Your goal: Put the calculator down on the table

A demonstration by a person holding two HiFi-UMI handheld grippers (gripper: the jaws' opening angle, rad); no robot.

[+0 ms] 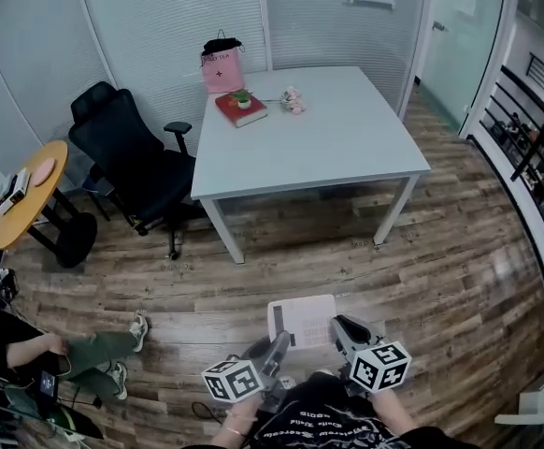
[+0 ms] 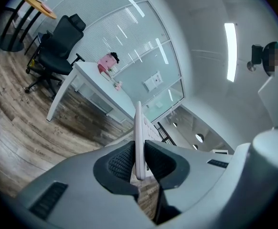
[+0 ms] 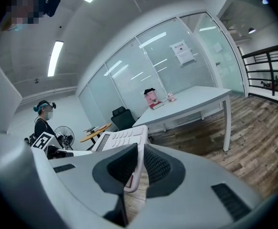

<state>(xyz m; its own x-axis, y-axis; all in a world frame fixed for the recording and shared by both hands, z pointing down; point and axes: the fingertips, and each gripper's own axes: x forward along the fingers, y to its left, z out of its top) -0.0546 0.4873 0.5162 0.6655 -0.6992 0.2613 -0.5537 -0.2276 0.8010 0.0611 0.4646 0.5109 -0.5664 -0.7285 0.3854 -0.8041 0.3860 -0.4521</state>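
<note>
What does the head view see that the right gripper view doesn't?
Only the head view: the marker cube on the right gripper, and a seated person's green trouser legs. Only the right gripper view: ceiling lights, a fan, and that gripper's pads pinching the calculator by its edge. Both: the calculator, the white table, the pink bag and the black chair.

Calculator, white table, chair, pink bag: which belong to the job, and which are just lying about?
Job: calculator, held by the left gripper and right gripper; white table, where it goes.
Lying about: black chair; pink bag; red book; round orange table.
</note>
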